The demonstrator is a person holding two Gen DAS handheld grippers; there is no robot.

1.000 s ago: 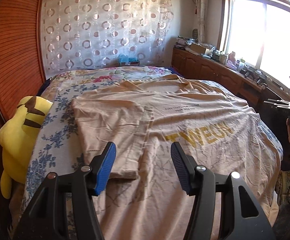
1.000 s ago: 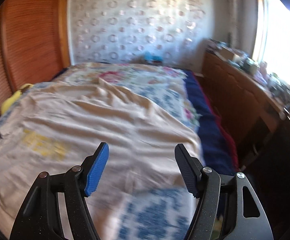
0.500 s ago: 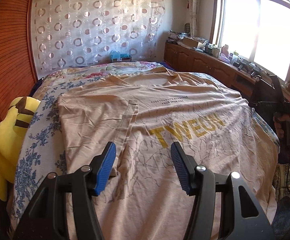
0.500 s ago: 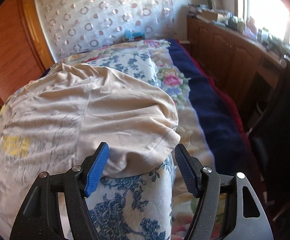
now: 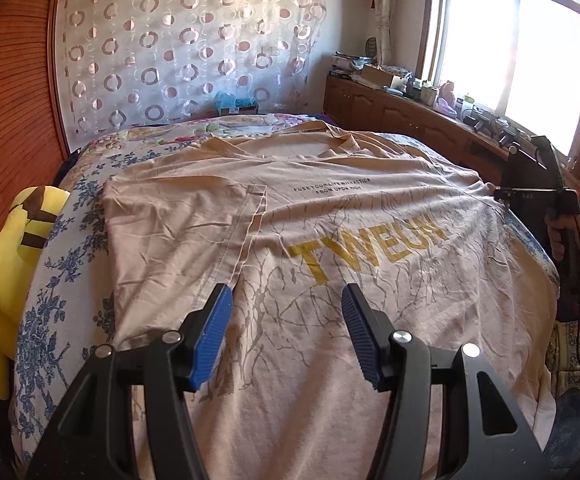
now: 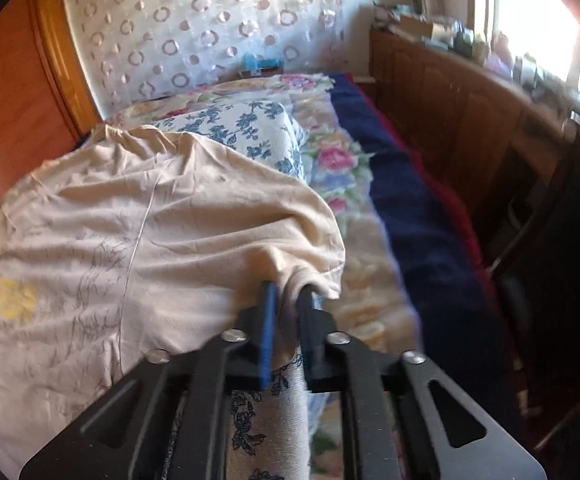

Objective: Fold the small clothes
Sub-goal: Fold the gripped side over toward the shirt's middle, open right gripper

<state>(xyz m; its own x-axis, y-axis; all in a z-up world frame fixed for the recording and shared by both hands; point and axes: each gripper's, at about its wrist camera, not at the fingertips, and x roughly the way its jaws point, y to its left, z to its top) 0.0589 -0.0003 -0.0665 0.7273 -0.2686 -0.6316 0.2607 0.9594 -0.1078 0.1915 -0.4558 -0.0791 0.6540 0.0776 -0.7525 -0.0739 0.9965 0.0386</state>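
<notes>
Left wrist view first: at the far left we see a yellow plush toy [image 5: 13,252] wedged beside the floral bedspread [image 5: 55,280]. Our beige T-shirt [image 5: 330,248] lies flat across the bed, its left sleeve folded inward over the front. Our left gripper [image 5: 285,328] hovers above the hem, jaws apart with nothing between them. Further right, in the right wrist view, our right gripper [image 6: 287,316] is clamped together on the T-shirt's right sleeve at the bed's edge.
</notes>
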